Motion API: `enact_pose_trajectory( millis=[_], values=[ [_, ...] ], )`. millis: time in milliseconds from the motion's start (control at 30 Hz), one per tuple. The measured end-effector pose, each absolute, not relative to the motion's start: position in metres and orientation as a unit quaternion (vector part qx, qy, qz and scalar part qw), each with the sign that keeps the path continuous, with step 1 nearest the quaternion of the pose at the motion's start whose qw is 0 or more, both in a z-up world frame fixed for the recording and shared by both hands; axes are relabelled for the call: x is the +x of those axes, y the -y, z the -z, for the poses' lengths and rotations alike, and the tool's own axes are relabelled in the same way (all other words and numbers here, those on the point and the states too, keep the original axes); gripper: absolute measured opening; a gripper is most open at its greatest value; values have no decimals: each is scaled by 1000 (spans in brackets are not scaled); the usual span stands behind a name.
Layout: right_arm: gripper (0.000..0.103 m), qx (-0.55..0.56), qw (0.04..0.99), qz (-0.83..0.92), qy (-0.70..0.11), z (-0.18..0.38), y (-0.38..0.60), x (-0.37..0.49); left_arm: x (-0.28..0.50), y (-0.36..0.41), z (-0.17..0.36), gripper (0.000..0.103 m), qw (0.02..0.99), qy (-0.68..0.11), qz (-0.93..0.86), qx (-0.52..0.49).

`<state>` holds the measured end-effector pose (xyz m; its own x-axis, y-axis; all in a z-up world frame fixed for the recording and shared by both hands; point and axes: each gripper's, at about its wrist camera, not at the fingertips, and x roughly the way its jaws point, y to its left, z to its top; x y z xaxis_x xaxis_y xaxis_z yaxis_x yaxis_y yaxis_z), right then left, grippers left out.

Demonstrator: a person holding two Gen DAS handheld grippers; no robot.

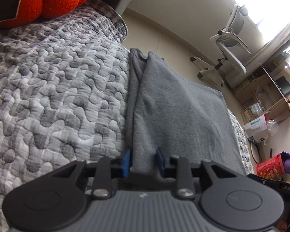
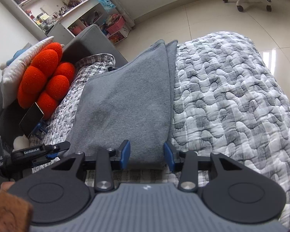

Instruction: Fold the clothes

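Note:
A grey garment [image 1: 174, 112] lies flat and folded lengthwise on the quilted grey bedspread [image 1: 58, 89]. My left gripper [image 1: 144, 161] is open, its blue fingertips [image 1: 127, 161] standing either side of the garment's near edge. In the right wrist view the same garment [image 2: 125, 100] lies on the bedspread [image 2: 232, 100]. My right gripper [image 2: 147, 155] is open, its blue fingertips [image 2: 169, 155] straddling the near hem. The left gripper [image 2: 40, 151] shows at the left, beside the hem.
An orange knotted cushion [image 2: 44, 81] and a dark tablet [image 2: 31, 118] lean on the grey headboard [image 2: 87, 40]. A white office chair [image 1: 230, 44] stands on the tiled floor [image 2: 212, 15]. Shelves [image 1: 268, 94] and bags [image 1: 258, 129] line the wall.

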<state>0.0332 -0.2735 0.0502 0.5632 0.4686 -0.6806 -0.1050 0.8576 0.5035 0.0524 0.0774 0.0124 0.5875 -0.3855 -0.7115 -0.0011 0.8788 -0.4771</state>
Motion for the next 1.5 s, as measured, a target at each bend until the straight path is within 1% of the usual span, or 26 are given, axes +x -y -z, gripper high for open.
enact_pose_trajectory(
  millis=[33,67,100,133,267,367,567,633,667,700,733,767,800,833,867,900,1000,1033,1167,1333,1467,1500],
  values=[
    [26,198,860,-167,-439,-49,271,34,53,-76,-13,19,865,-439,112,-215],
    [18,187,862,-165,-441,-48,270,34,55,-75,-15,15,867,-439,109,-210],
    [11,180,864,-163,-441,-48,269,34,57,-74,-16,9,869,-438,105,-205],
    [9,176,867,-161,-438,-49,268,33,58,-74,-18,7,873,-432,101,-203],
    [7,174,879,-164,-412,-60,268,24,58,-70,-25,6,883,-419,96,-189],
    [7,148,872,-141,-445,-45,258,30,61,-62,-17,6,882,-434,91,-160],
    [7,157,876,-123,-439,-52,266,23,54,-83,-23,10,880,-429,82,-188],
    [7,160,876,-122,-439,-53,270,20,48,-87,-26,16,881,-428,78,-187],
    [10,163,875,-122,-439,-53,272,18,46,-90,-26,18,879,-430,74,-193],
    [16,168,874,-121,-439,-54,274,17,43,-94,-26,24,877,-431,71,-200],
    [16,177,873,-120,-439,-54,277,15,41,-97,-26,36,875,-433,68,-207],
    [18,189,870,-118,-440,-53,280,14,39,-101,-25,45,871,-437,59,-217],
    [20,205,866,-116,-441,-53,284,13,38,-104,-24,58,866,-442,51,-227],
    [24,223,862,-114,-441,-53,288,12,37,-107,-24,60,860,-446,54,-241],
    [42,246,857,-112,-439,-52,293,10,36,-108,-23,60,855,-448,60,-255],
    [50,263,852,-112,-438,-52,296,9,33,-108,-23,60,849,-448,67,-271],
    [50,299,836,-117,-445,-47,300,8,26,-104,-19,65,834,-455,75,-302],
    [50,306,832,-115,-449,-45,300,9,24,-101,-17,65,831,-459,74,-304],
    [50,328,814,-116,-466,-37,296,13,25,-86,-15,65,835,-460,72,-291],
    [50,336,812,-107,-466,-34,290,16,31,-73,-15,74,849,-444,70,-278],
    [50,342,815,-104,-457,-33,289,18,38,-67,-15,73,856,-438,73,-263],
    [50,343,816,-104,-455,-33,288,19,39,-66,-14,71,857,-438,72,-261]
  ],
)
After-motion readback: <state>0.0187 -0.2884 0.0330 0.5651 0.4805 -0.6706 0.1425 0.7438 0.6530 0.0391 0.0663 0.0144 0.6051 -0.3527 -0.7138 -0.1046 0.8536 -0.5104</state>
